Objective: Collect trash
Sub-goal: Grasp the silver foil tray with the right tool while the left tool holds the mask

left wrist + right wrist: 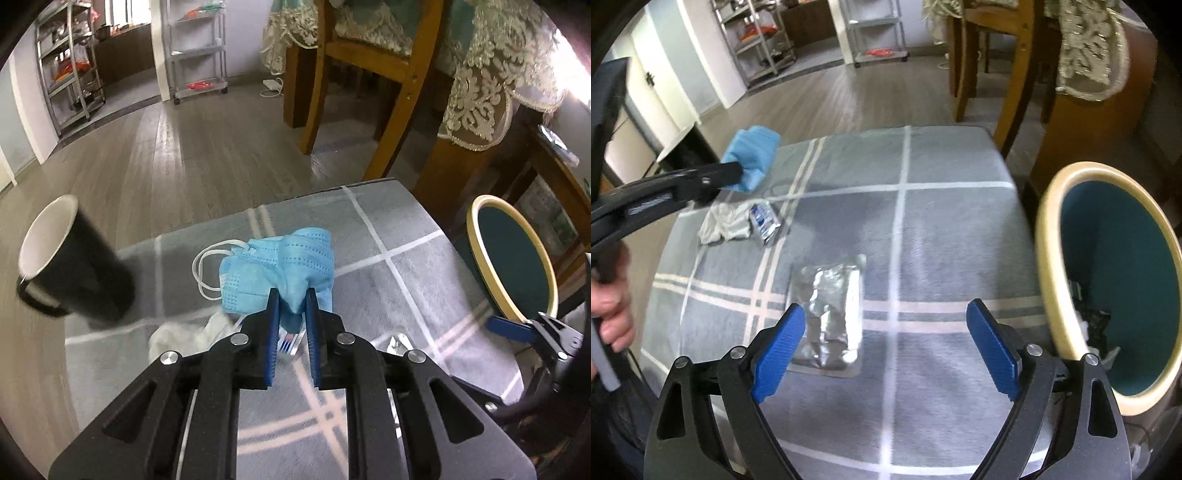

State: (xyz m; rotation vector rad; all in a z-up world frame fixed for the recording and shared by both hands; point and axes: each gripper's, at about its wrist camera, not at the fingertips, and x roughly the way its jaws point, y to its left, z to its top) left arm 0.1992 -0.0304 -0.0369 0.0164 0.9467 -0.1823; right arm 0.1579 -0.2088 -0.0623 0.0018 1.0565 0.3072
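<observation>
The left gripper (pixel 291 306) pinches a crumpled blue mask (pixel 280 262) between its narrow-set pads, the cloth bunched ahead of the fingertips and its white ear loops trailing off to the claw's left; in the right wrist view the mask appears clear of the grey checked cloth (pixel 942 229). Below and just behind that claw lie a white tissue (pixel 726 223) and a small printed sachet (pixel 764 221), side by side on the cloth. The right gripper (pixel 886 343) hangs with jaws wide and nothing between them, pitched steeply down over a flat foil packet (pixel 831 314). The packet sits just ahead of the left pad, left of the claw's centre line, its long axis running away from the claw roughly along the pointing direction. The right claw is plainly the nearer to it, and would need to shift left to straddle it. The bin (pixel 1056 280), cream-rimmed with a teal inside and trash already at the bottom, stands off the table's edge, close beside the right claw's right finger and well to the right of the left claw. A black mug (pixel 74 266) stands to the left claw's far left.
</observation>
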